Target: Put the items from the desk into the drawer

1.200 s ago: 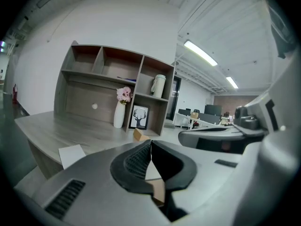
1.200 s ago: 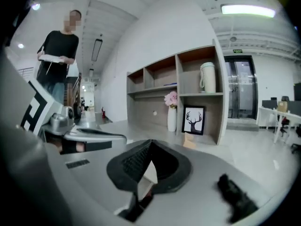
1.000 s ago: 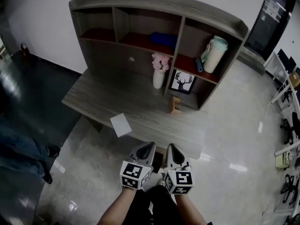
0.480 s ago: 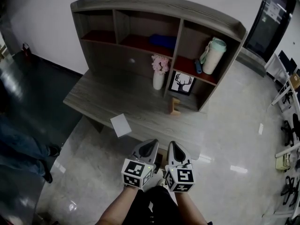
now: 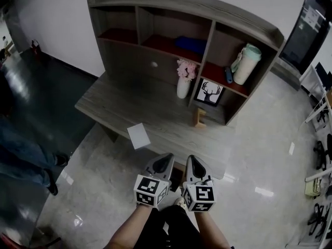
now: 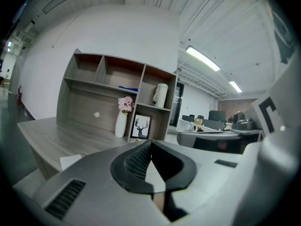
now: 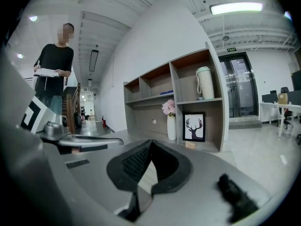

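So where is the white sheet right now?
In the head view the white sheet lies at the front edge of the desk, left of centre, just ahead and left of the left gripper.

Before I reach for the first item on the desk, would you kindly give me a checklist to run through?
1. Left gripper empty: ok, jaws together on nothing.
2. Right gripper empty: ok, jaws together on nothing.
3. Jaws open for a grasp: not ok, both are shut.
4. Drawer open to receive items: not ok, its front with the white knob looks closed.
5. Items located: ok, white card at the front edge of the desk, wooden block and vase near the shelves.
6. Grippers at the desk: not ok, both are held short of its front edge.
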`<state>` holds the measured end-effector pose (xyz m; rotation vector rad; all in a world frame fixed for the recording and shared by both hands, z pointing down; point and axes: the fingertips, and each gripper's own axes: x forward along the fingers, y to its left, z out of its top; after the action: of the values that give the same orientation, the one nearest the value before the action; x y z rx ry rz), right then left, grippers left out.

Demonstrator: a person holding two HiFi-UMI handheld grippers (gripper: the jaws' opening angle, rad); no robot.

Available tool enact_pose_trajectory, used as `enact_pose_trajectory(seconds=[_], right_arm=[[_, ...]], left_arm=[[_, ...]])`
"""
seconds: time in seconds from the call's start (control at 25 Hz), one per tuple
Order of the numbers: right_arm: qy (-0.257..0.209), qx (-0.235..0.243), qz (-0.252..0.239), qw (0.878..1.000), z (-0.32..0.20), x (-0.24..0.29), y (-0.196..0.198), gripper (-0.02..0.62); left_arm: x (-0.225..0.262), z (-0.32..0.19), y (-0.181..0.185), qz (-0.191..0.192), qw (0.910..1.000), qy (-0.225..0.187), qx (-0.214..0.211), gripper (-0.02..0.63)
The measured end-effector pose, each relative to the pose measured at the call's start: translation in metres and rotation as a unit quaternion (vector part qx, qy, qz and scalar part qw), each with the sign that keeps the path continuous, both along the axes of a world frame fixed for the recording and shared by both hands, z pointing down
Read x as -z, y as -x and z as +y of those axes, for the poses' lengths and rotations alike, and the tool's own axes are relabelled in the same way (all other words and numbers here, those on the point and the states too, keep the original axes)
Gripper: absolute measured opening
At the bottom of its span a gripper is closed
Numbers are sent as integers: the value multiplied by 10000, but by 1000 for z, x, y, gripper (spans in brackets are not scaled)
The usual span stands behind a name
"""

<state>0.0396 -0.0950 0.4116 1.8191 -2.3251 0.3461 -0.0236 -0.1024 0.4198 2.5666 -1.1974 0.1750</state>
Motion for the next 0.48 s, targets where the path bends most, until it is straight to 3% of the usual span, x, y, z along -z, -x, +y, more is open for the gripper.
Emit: enact_pose_trajectory(seconds=[0.48], right_arm=[[225, 990, -22, 9948, -16, -28, 84, 11]], left_arm=[[-24, -5, 89, -196, 9947, 154, 998, 11]])
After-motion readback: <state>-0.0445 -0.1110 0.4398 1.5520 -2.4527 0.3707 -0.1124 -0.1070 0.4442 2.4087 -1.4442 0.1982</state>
